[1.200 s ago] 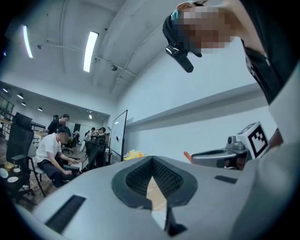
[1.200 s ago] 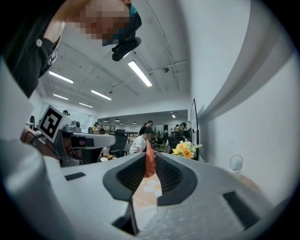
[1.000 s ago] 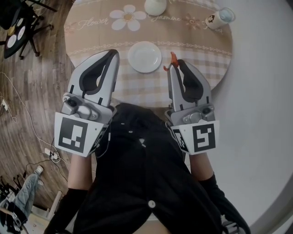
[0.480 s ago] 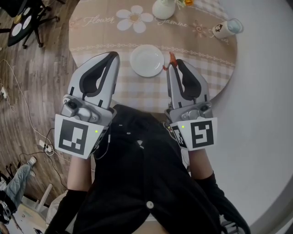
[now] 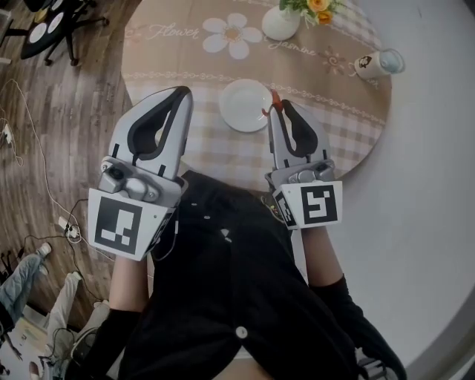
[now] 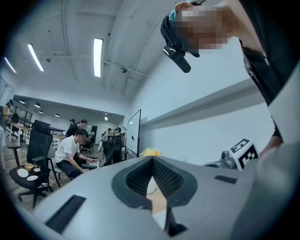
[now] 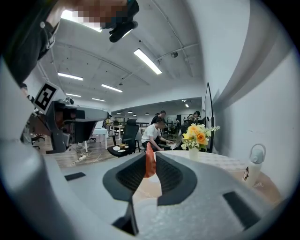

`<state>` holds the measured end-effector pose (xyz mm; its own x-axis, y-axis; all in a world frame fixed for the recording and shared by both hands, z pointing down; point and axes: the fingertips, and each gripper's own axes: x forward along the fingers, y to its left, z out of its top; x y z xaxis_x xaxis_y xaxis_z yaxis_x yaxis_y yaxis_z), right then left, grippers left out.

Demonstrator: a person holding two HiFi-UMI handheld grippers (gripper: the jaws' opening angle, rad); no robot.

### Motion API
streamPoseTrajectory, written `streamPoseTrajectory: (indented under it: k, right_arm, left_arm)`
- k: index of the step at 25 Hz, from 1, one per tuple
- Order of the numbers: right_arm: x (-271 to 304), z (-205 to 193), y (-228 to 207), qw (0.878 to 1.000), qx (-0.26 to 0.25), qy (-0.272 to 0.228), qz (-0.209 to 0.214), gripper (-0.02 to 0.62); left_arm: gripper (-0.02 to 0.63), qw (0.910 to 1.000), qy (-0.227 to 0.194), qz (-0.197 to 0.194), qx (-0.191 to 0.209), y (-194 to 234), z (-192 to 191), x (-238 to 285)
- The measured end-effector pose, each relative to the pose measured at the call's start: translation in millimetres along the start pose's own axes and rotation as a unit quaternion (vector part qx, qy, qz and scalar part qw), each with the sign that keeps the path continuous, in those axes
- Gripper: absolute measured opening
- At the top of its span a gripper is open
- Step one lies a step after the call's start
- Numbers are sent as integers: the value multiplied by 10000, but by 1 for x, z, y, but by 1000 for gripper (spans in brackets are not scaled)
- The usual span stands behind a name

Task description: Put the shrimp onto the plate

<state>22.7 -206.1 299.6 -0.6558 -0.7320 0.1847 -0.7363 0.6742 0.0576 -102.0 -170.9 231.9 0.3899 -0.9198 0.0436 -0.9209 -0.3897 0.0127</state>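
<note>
Right tongs (image 5: 278,108) clamp shrimp (image 5: 272,102) just beside plate (image 5: 245,105) — left tongs (image 5: 181,92) closed, empty; vase (image 5: 280,24) holds flowers (image 5: 318,6).

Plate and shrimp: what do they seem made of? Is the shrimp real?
The plate looks like glazed ceramic: plain white, smooth, slightly shiny. Melamine would look much the same. The shrimp is probably a plastic or rubber toy: even orange-red colour, stiff shape. That is not certain.
</note>
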Motion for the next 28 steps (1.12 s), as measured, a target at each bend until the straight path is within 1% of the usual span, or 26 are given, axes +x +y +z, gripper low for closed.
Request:
streamPoseTrajectory:
  k: [15, 20, 26, 28]
  right_arm:
    - [38, -81, -3, 9960, 73, 866, 208, 51]
    - [49, -112, -3, 9923, 25, 1201, 306, 51]
    - [60, -152, -7, 9858, 126, 1649, 298, 51]
    - [64, -163, -7, 9835, 87, 1778, 318, 51]
  left_arm:
    - [2, 9994, 77, 346, -34, 19, -5, -5]
    - [2, 9990, 115, 423, -41, 21, -7, -5]
    - [2, 9988, 166, 453, -59, 23, -10, -3]
    - [2, 9988, 183, 451, -67, 23, -11, -2]
